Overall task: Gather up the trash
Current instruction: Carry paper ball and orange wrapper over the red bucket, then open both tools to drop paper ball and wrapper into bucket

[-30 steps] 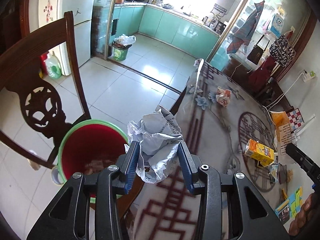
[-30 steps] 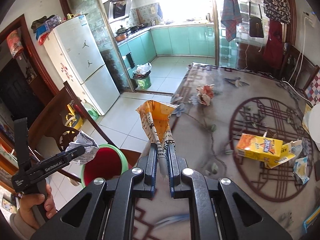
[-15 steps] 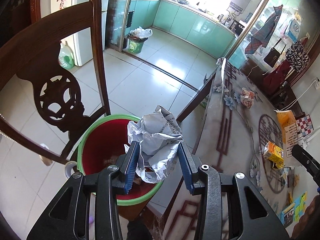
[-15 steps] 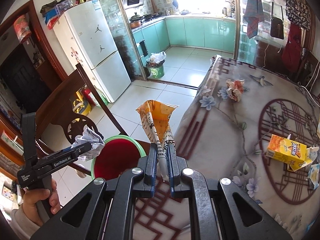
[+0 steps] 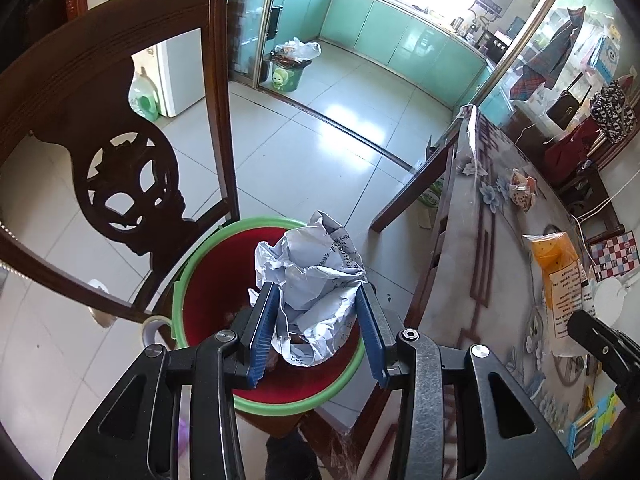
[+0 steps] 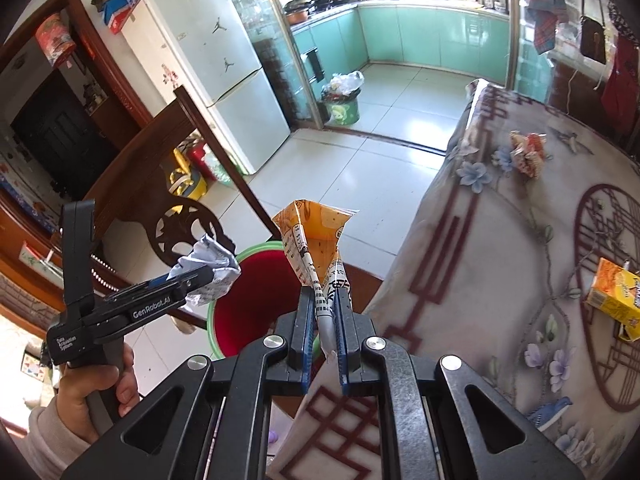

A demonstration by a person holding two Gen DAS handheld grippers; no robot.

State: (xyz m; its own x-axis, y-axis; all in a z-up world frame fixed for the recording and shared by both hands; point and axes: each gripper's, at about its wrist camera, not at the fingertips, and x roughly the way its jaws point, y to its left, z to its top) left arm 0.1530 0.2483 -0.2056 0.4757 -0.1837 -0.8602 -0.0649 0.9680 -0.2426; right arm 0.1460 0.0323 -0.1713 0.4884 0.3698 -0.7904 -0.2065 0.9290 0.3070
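Observation:
My left gripper [image 5: 316,332] is shut on a crumpled grey-white paper wad [image 5: 316,276] and holds it right over a red bucket with a green rim [image 5: 208,280]. The right wrist view shows the same wad [image 6: 208,268] beside the bucket [image 6: 248,304]. My right gripper [image 6: 324,332] is shut on a flattened orange carton [image 6: 316,248], held over the table's left edge beside the bucket. An orange juice box [image 6: 612,300] and a crumpled wrapper [image 6: 528,152] lie on the table.
A dark wooden chair [image 5: 120,128] stands at the bucket's left. The table with a patterned cloth [image 6: 500,260] fills the right. A green kitchen bin [image 5: 286,76] stands far off by the glass door. A fridge [image 6: 216,80] stands at the left.
Both grippers moved left off the table toward the bucket. The paper wad now hangs over the bucket's mouth, and the orange carton has come nearer to the bucket's rim.

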